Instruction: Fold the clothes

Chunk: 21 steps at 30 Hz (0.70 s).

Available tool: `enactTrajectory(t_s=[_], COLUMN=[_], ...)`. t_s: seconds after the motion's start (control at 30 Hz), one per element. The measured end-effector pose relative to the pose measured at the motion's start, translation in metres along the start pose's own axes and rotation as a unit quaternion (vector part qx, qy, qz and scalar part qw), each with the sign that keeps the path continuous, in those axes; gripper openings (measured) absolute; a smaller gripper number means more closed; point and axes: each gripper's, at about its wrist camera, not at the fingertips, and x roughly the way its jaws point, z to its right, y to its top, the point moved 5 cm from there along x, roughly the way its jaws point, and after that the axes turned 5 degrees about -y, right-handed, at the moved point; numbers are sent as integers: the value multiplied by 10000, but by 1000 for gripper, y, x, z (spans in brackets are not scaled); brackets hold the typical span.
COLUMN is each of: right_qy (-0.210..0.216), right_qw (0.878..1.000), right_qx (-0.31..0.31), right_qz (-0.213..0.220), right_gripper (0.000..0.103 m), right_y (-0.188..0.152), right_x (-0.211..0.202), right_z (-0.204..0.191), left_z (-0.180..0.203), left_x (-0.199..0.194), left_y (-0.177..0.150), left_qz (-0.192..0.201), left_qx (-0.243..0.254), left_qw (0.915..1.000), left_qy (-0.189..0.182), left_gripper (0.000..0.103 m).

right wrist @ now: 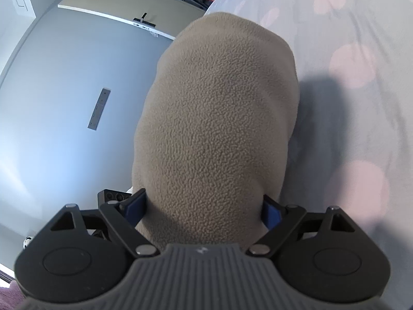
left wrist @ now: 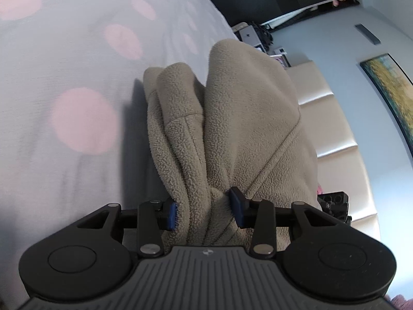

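Left wrist view shows our beige fleece garment [left wrist: 232,129] bunched into thick folds and lifted clear of the bed cover [left wrist: 64,77], with its far end drooping toward the sheet. We judge it soft, light and limp: it will sag wherever we do not support it, and its nap should keep it from slipping. Our left gripper [left wrist: 206,210] is partly closed, both blue pads pressing a gathered neck of cloth. In the right wrist view our right gripper [right wrist: 204,210] stands wide, with a fat roll of the same fleece [right wrist: 219,116] filling the gap and touching both pads, so we read that as a hold on a thick bundle. We would do better holding seams or a hem than bulk, since bunched layers can slide over one another. Open room lies over the spotted cover, broad and flat. The bed's edge and padded headboard [left wrist: 335,129] sit close beside the garment, and bare floor [right wrist: 64,103] lies past that edge, so we should steer toward the cover.
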Motion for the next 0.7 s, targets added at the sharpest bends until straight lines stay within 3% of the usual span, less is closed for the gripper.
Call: enactTrajectory(t_s=[0.37, 0.7], right_qy=[-91, -429], right_qw=[9984, 9955], right_qx=[-73, -257], right_qz=[548, 806], right_gripper=[89, 89], right_y=[-4, 1], right_x=[-91, -240], right_z=[-8, 23], left_z=[91, 187], left_x=[51, 178], left_y=[-11, -53], left_qz=[-212, -513], left_qx=[569, 763], left_qw=[9977, 9935], left_qy=[-287, -670], left_gripper=[36, 36])
